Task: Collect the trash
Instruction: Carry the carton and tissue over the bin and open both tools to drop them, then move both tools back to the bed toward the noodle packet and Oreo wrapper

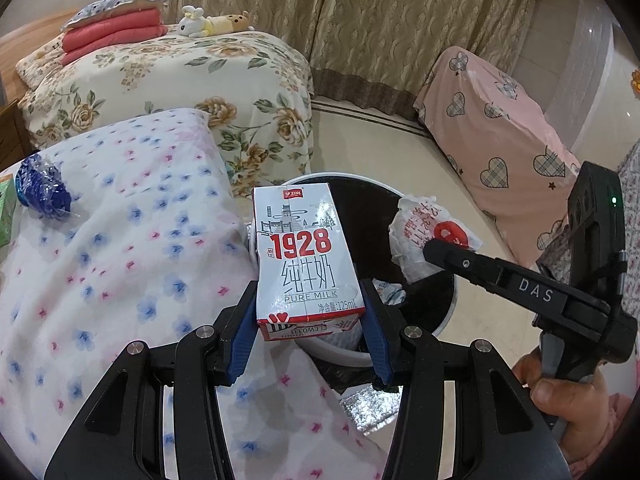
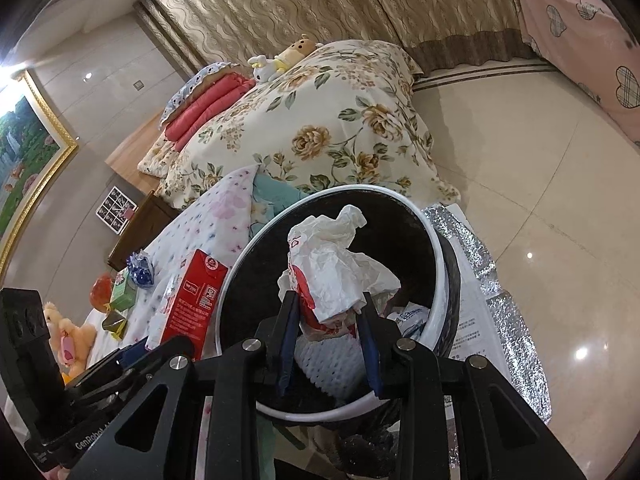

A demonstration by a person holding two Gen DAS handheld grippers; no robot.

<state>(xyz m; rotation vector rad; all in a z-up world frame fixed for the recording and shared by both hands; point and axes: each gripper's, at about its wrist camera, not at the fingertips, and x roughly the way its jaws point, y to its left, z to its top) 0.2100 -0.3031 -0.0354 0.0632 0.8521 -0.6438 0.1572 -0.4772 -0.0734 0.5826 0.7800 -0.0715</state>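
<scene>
My left gripper (image 1: 310, 300) is shut on a white and red "1928" milk carton (image 1: 304, 256), held at the near left rim of the trash bin (image 1: 448, 312). The carton's red side shows in the right wrist view (image 2: 192, 300). My right gripper (image 2: 329, 304) is shut on a crumpled white wrapper with red print (image 2: 336, 268), held over the bin's black-lined opening (image 2: 436, 280); it also shows in the left wrist view (image 1: 424, 236). White foam netting (image 2: 328, 364) and paper lie inside the bin.
A blue crumpled wrapper (image 1: 40, 188) and a green box (image 2: 124, 292) lie on the blue-flowered cloth (image 1: 120, 260) left of the bin. A floral bed (image 1: 180, 80) stands behind. A silver foil sheet (image 2: 500, 312) lies on the tiled floor by the bin.
</scene>
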